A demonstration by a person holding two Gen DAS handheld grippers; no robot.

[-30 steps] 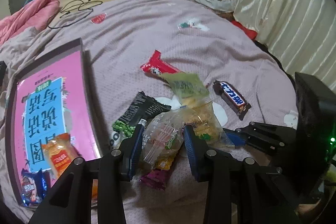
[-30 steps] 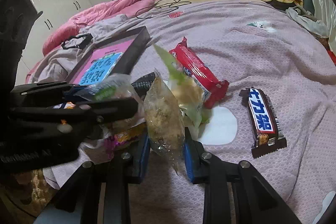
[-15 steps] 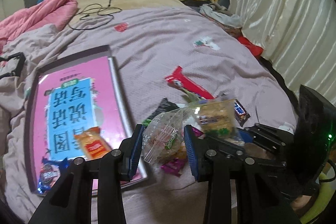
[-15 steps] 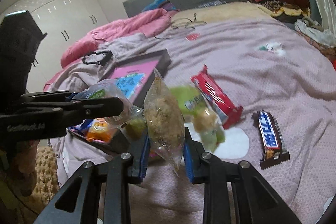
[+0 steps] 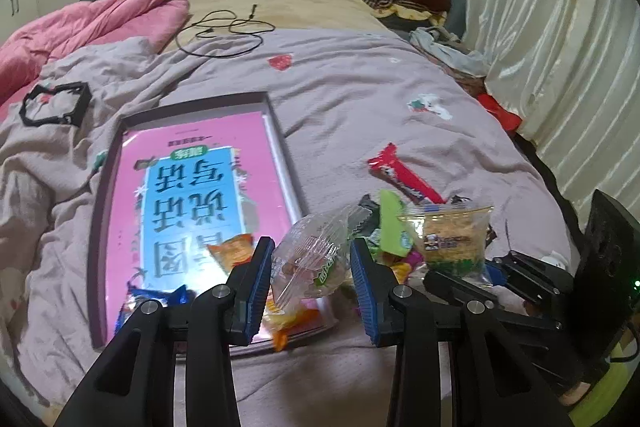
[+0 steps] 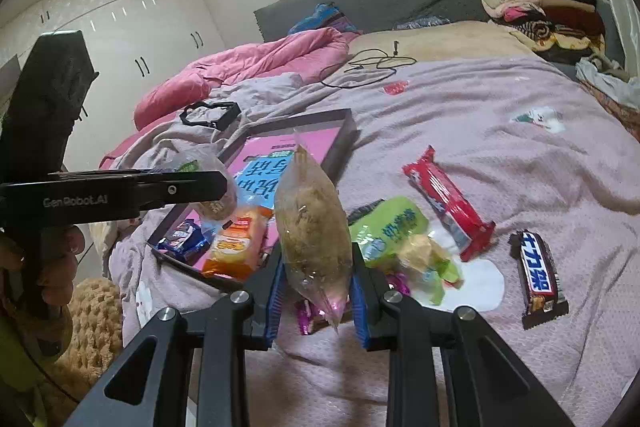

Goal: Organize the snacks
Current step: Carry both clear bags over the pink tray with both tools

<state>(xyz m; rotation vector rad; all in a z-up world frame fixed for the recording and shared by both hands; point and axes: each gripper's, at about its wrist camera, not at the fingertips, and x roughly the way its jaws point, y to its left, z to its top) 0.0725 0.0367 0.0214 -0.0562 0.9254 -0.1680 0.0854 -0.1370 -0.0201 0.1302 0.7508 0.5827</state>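
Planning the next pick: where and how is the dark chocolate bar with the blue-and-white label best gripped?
Grip the dark chocolate bar across its narrow middle, coming from above: it lies flat and alone on the mauve bedspread, both long edges free.

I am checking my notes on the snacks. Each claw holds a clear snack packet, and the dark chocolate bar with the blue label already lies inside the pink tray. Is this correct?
Not quite. The dark chocolate bar is not in the pink tray; it lies on the bedspread at the far right, as the right wrist view shows. The rest holds: the left claw and right claw each hold a clear snack packet.
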